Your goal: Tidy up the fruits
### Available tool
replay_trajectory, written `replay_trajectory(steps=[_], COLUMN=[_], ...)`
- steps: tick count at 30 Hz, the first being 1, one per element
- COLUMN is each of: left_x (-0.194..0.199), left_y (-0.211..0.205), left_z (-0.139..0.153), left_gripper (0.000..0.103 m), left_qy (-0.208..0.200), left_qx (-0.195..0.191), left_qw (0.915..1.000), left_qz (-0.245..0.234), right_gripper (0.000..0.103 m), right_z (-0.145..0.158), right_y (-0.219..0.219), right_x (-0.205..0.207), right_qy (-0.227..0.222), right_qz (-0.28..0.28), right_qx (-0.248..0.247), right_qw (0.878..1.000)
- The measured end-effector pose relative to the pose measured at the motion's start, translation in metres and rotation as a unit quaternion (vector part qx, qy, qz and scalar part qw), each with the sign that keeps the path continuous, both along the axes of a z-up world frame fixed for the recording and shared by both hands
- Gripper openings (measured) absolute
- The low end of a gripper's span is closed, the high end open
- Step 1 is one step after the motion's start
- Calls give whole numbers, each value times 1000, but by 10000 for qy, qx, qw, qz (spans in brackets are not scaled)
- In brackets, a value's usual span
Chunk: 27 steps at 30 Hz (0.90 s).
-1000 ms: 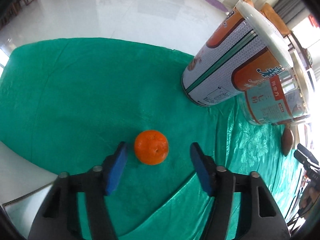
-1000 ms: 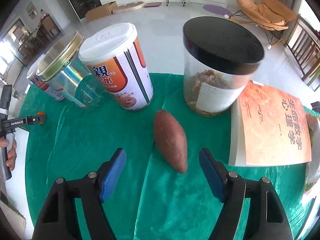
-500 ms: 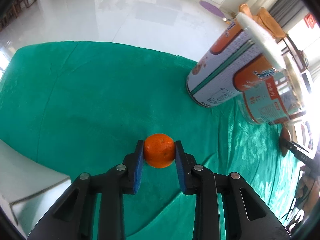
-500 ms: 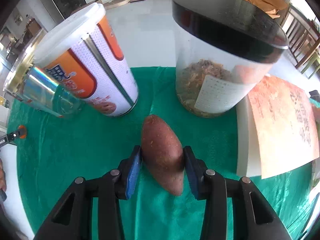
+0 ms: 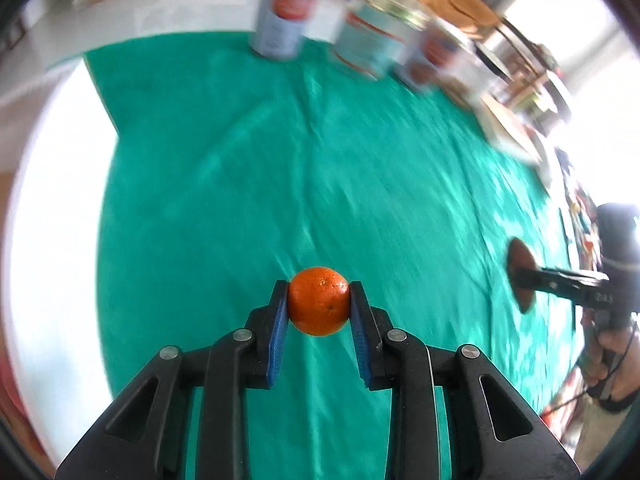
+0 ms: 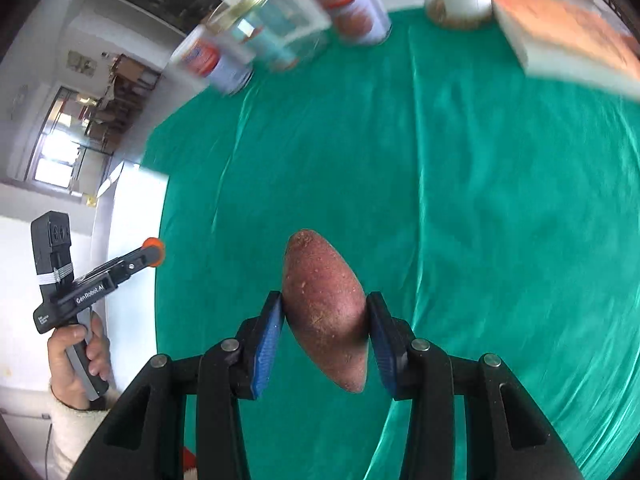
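My left gripper is shut on a small orange, held clear above the green cloth. Its blue pads press the fruit from both sides. My right gripper is shut on a reddish-brown sweet potato, which hangs lengthwise between the blue pads over the cloth. In the left wrist view the sweet potato shows at the far right in the other gripper. The right wrist view has the orange at the far left, in the other gripper held by a hand.
Several tins and a glass jar stand blurred along the cloth's far edge. An orange-covered book lies at the far right. White tabletop borders the cloth on the left.
Both grippers closed on their items, the left on the orange and the right on the sweet potato. Both then lifted and pulled back from the tins, which now look far and blurred.
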State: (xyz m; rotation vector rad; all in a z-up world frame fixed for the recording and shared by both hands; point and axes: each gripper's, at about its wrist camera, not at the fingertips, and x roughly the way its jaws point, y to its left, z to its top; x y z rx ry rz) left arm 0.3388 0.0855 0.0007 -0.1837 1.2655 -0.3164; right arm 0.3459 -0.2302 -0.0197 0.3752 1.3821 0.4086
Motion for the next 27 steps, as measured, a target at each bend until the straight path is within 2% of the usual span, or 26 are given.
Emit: replay_trajectory(steps=[4, 7, 9, 12, 14, 16, 17, 18, 19, 20, 23, 27], left_x=[-102, -158, -192, -215, -222, -226, -229, -227, -230, -232, -246, -264], left_y=[-27, -35, -40, -43, -49, -57, -58, -60, -59, -56, -44, -25], left_z=[-14, -21, -30, -41, -47, -50, -51, -55, -58, -61, -66, -68], left_gripper=[29, 29, 29, 29, 30, 31, 36, 52, 63, 77, 81, 85], left_qy=[-39, -120, -195, -348, -581, -921, -1118, -1235, -1288, -1301, -1393, -1474], left_qx=[-88, -190, -196, 38, 237, 461, 597, 680, 712, 677, 443, 352], left_qw=[9997, 9997, 9996, 9994, 9979, 9945, 9917, 9898, 9890, 9891, 9893, 9883], left_qz=[-232, -111, -3, -10, -130, -215, -209, -186, -144, -100, -24, 186], right_gripper=[42, 42, 42, 42, 43, 42, 43, 45, 48, 56, 58, 63], right_z=[-13, -25, -27, -33, -39, -38, -34, -31, -28, -31, -29, -38], right_y=[28, 45, 56, 72, 81, 93, 96, 97, 95, 94, 75, 61], right_x=[-85, -141, -171, -205, -214, -227, -231, -235, -239, -242, -265, -296], right_qy=[-56, -87, -269, -441, -577, -952, -1177, -1321, -1438, -1485, -1578, -1891], right_qz=[280, 273, 286, 306, 335, 371, 373, 330, 257, 194, -36, -252], right_qx=[-178, -261, -548, -784, -1008, -1284, -1466, -1533, -1484, -1380, -1058, -936], right_qw=[9994, 9992, 9977, 9955, 9927, 9864, 9815, 9787, 9781, 9791, 9818, 9772])
